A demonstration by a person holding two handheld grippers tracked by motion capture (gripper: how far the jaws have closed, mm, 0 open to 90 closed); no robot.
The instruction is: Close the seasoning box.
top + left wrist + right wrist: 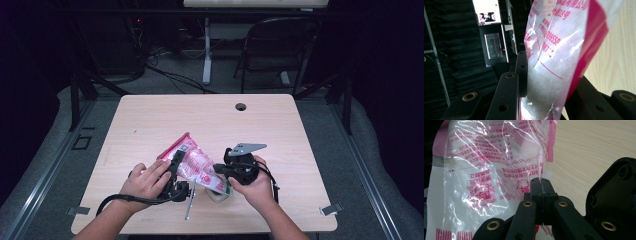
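A clear plastic bag [196, 162] with pink edges and red print holds white granules and is lifted off the table, tilted, between my two grippers. My left gripper [176, 161] clamps the bag's lower left side. In the left gripper view the bag [559, 50] bulges between the black jaws of my left gripper [549, 85], both pressing on it. My right gripper [217, 168] pinches the bag's right end. In the right gripper view the jaws of my right gripper [540, 185] meet on the thin film at the edge of the bag [486, 170].
A thin metal utensil [189, 202] lies near the wooden table's [210, 115] front edge, below the bag. A small pale dish [219, 196] sits under my right gripper. The table has a cable hole [241, 106] at the back. A folding chair [280, 45] stands beyond.
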